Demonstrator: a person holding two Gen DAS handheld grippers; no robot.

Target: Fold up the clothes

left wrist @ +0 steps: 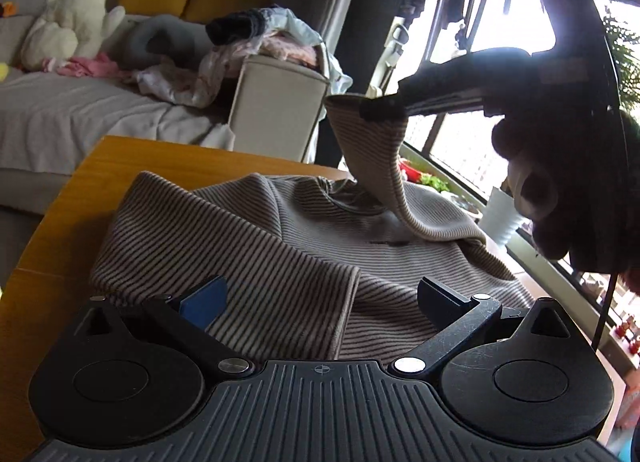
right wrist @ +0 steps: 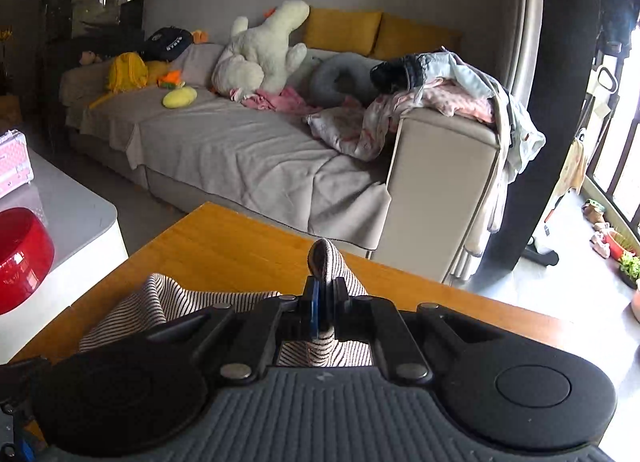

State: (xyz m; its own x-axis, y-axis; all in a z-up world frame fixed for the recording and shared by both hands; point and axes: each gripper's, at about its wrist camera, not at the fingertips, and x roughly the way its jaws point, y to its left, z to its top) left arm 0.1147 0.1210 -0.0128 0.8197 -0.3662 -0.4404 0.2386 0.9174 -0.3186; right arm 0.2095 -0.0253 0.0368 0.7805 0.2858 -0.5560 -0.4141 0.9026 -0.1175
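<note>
Your left gripper [left wrist: 318,298]: black body, grey ribbed plate between two round black discs, a small crosshair mark on its front edge. Black link arms with silver pivot screws; one finger carries a blue pad [left wrist: 204,302]. Your right gripper [right wrist: 322,302]: same build, blue pad, grey ribbed plate. In the left view, a thin black cable hangs beside it.

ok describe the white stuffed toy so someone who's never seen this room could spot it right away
Find the long grey-covered sofa under the framed pictures. At its back, in front of the mustard cushions, a big white plush animal leans. It is the largest and palest toy there, far bigger than the small yellow plush on the seat.
</note>
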